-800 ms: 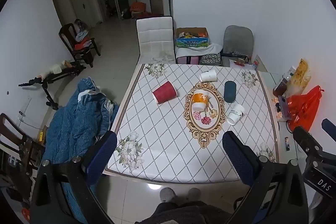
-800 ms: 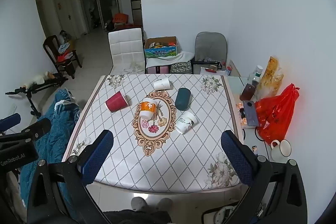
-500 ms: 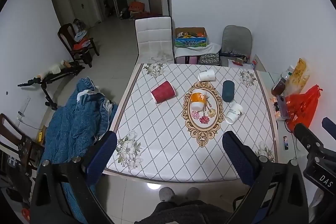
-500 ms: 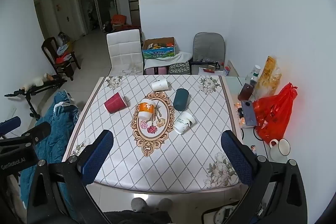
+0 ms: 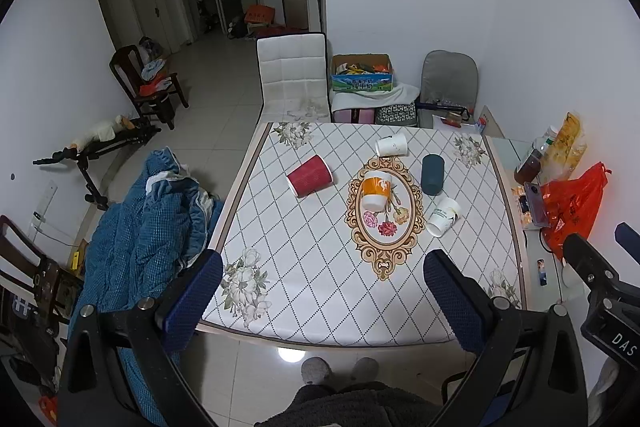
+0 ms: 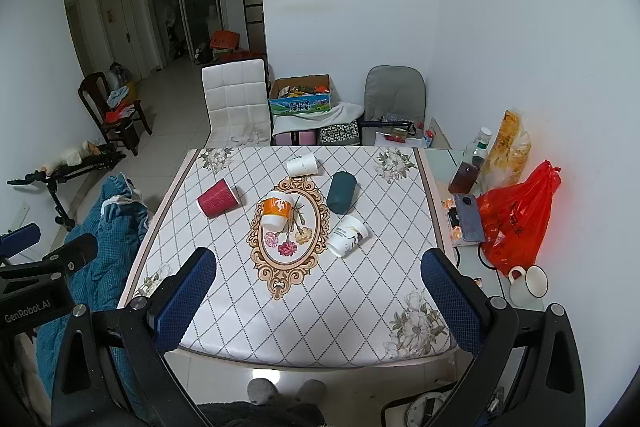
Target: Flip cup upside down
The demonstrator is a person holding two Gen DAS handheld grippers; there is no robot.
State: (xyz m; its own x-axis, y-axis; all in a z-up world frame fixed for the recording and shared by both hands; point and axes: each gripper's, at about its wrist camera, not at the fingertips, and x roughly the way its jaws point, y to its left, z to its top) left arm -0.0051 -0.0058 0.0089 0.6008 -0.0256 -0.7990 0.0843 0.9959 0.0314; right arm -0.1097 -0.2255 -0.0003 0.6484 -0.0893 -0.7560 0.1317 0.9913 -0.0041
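Observation:
Several cups lie on their sides on the table (image 5: 320, 291) (image 6: 320, 307): a red cup (image 5: 309, 175) (image 6: 219, 198) at the left, an orange and white cup (image 5: 376, 190) (image 6: 277, 211) in the middle, a dark green cup (image 5: 433, 174) (image 6: 341, 192), a plain white cup (image 5: 391, 145) (image 6: 302, 164) at the back, and a white printed cup (image 5: 442, 216) (image 6: 347, 235) at the right. My left gripper (image 5: 322, 297) and right gripper (image 6: 318, 297) are both open and empty, held high above the table's near edge, far from the cups.
A white chair (image 5: 294, 79) and a grey chair (image 5: 450, 79) stand behind the table, with a cardboard box (image 5: 362, 77) between them. A blue blanket (image 5: 144, 227) lies at the left. A red bag (image 6: 516, 215), a phone and bottles sit on the right side surface.
Both grippers have drifted slightly back and up, so the table looks a little smaller. The cups have not moved and both grippers stay open.

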